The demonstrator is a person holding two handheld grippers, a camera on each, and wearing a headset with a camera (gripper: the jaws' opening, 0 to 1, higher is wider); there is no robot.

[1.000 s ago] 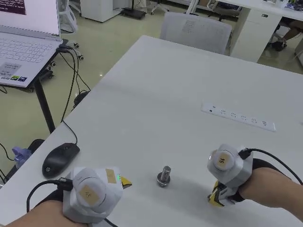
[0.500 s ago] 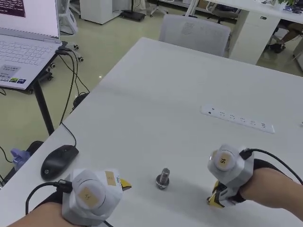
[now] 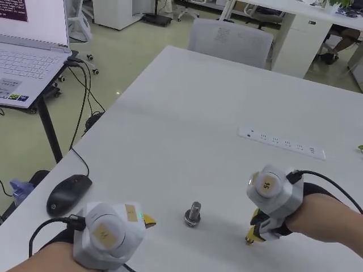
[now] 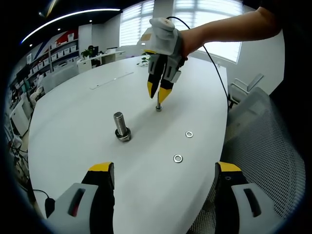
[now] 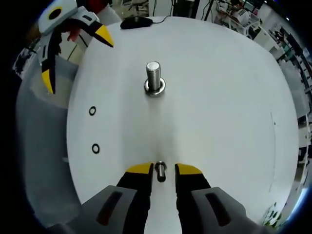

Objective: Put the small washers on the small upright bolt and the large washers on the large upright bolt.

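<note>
The large upright bolt (image 3: 193, 214) (image 4: 121, 126) (image 5: 154, 77) stands near the table's front edge with washers around its base. The small upright bolt (image 5: 160, 171) (image 4: 158, 107) stands to its right. My right gripper (image 5: 160, 169) (image 3: 253, 229) (image 4: 158, 92) points down over the small bolt, its jaws slightly open on either side of the bolt and not touching it. Two small washers (image 4: 189, 134) (image 4: 178, 158) (image 5: 92, 111) (image 5: 95, 148) lie flat on the table near the edge. My left gripper (image 4: 165, 168) (image 3: 144, 222) (image 5: 75, 57) hovers left of the large bolt, wide open and empty.
A black mouse (image 3: 68, 192) lies at the table's left edge, its cable running off the side. A white power strip (image 3: 281, 141) lies further back on the right. A laptop (image 3: 28, 51) sits on a stand to the left, and a grey chair (image 3: 229, 39) stands behind the table (image 3: 215, 102).
The right gripper has risen a little over the small bolt. The left gripper has barely moved. The head camera has shifted slightly.
</note>
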